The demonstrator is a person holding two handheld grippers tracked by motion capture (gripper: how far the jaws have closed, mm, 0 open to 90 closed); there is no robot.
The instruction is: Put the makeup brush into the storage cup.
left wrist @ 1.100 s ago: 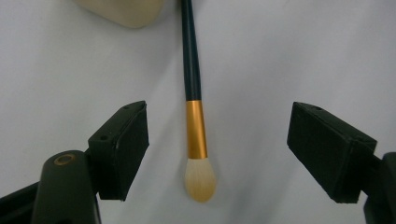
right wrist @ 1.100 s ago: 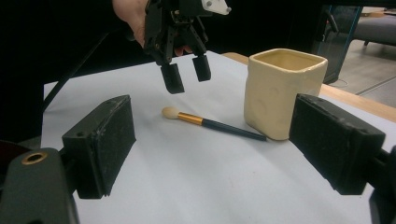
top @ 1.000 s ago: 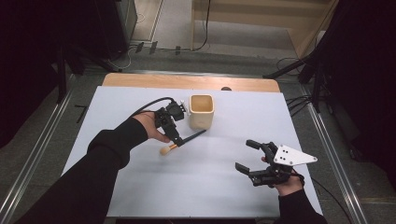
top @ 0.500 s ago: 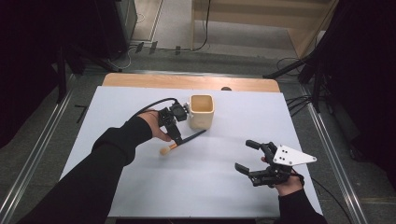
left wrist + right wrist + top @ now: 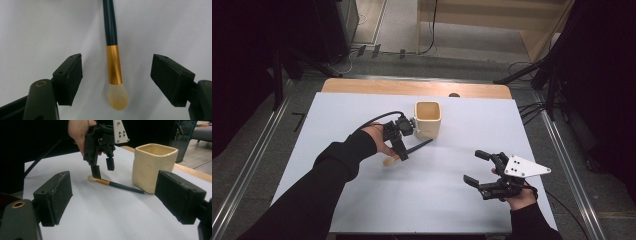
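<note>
The table (image 5: 362,200) with its white cover lies under both my grippers. On it, beyond the tips of my left jaws, the cream cup (image 5: 428,119) stands upright with its mouth open to the top; seen between my right jaws, it is at the right side, far ahead of them.

My left gripper (image 5: 399,145) points down at the table, just beside the cup. Its jaws stand wide, and they have just been closing a little. Between them lies the brush (image 5: 113,60), flat on the cover and touched by neither pad. There is free space on both sides of it. The soft pale head (image 5: 118,97) is nearest to the base of my jaws, then comes the golden collar, and the dark handle runs away past the tips. In the right gripper view, the handle end lies at the foot of the cup; I cannot tell if it touches.

My right gripper (image 5: 484,172) is well apart from the brush, low over the bare cover. Its jaws are also wide and hold nothing.
</note>
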